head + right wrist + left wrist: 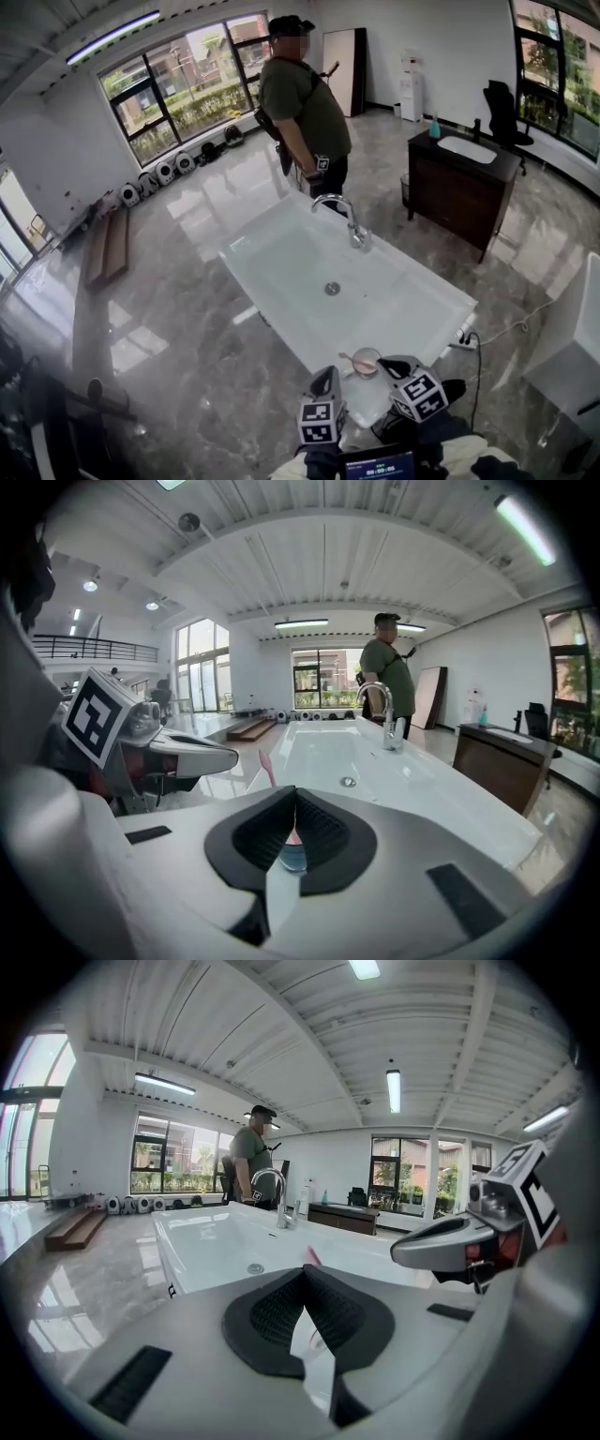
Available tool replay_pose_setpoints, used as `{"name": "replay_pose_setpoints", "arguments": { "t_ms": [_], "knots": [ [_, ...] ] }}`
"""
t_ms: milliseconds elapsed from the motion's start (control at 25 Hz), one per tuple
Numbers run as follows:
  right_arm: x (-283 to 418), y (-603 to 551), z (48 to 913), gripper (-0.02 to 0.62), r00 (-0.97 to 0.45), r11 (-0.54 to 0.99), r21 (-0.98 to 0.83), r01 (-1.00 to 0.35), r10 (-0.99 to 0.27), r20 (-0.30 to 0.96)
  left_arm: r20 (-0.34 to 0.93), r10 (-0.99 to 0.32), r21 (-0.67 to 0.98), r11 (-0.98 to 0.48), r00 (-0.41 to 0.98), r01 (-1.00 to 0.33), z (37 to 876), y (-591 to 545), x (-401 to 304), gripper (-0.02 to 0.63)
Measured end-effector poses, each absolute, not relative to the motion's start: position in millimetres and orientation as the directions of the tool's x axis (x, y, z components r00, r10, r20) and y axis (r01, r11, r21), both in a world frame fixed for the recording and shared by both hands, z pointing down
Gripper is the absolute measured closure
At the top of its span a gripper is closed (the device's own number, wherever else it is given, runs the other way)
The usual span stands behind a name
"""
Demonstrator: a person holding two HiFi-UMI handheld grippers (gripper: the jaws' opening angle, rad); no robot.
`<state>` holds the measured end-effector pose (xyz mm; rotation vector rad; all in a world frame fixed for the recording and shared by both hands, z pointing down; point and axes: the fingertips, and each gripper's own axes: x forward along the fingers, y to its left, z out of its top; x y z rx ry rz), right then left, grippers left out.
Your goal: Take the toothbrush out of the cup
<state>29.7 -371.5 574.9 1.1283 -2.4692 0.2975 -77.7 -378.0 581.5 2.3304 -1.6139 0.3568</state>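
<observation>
Right, both grippers sit close together at the near edge of the white basin, with the cup standing on its rim just ahead of them. The pink toothbrush leans out of the cup, and I can't see anything else in there. The left gripper has its jaws together on nothing, and the right gripper is also pinched closed and empty. The brush looks light, stiff, slim and probably slick, so pinch the handle where it clears the rim, and mind the cup, which may tip easily

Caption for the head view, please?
Left gripper and right gripper, both shut, near clear cup with pink toothbrush on white sink.
</observation>
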Motion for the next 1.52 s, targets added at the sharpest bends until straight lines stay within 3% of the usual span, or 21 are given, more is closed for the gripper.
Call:
{"name": "replay_pose_setpoints", "arguments": {
  "t_ms": [40, 120, 240, 480, 920, 960, 1000, 1520],
  "knots": [
    [23.9, -372.5, 578.3, 0.599, -0.597, 0.669, -0.012, -0.743, -0.654, 0.465, 0.356, -0.87, 0.092, -0.33, 0.341, -0.939, 580.7, -378.2, -78.5, 0.606],
    [10.9, -373.2, 583.7, 0.515, -0.607, 0.7, 0.008, -0.714, -0.624, 0.492, 0.354, -0.873, 0.098, -0.321, 0.334, -0.942, 579.7, -376.8, -80.9, 0.606],
    [-7.6, -376.5, 591.4, 0.442, -0.622, 0.737, 0.015, -0.676, -0.581, 0.525, 0.357, -0.877, 0.101, -0.307, 0.322, -0.946, 580.5, -374.2, -85.2, 0.606],
    [-22.7, -390.7, 610.0, 0.393, -0.622, 0.764, 0.011, -0.645, -0.534, 0.572, 0.372, -0.869, 0.082, -0.32, 0.327, -0.944, 584.2, -365.4, -84.1, 0.606],
    [-40.5, -402.2, 614.5, 0.4, -0.631, 0.806, 0.046, -0.59, -0.496, 0.596, 0.38, -0.862, 0.098, -0.322, 0.335, -0.942, 587.5, -369.6, -87.1, 0.606],
    [-39.7, -403.7, 613.7, 0.459, -0.629, 0.806, 0.055, -0.589, -0.5, 0.596, 0.38, -0.862, 0.099, -0.321, 0.335, -0.942, 587.8, -370.7, -87.1, 0.606],
    [-38.8, -405.2, 613.0, 0.565, -0.628, 0.806, 0.06, -0.589, -0.503, 0.594, 0.381, -0.862, 0.101, -0.32, 0.334, -0.942, 588.3, -371.6, -87.1, 0.606],
    [-35.2, -408.9, 574.5, 0.571, -0.677, 0.795, 0.011, -0.607, -0.524, 0.516, 0.366, -0.867, 0.106, -0.321, 0.337, -0.941, 583.4, -387.7, -82.4, 0.606]
  ]
}}
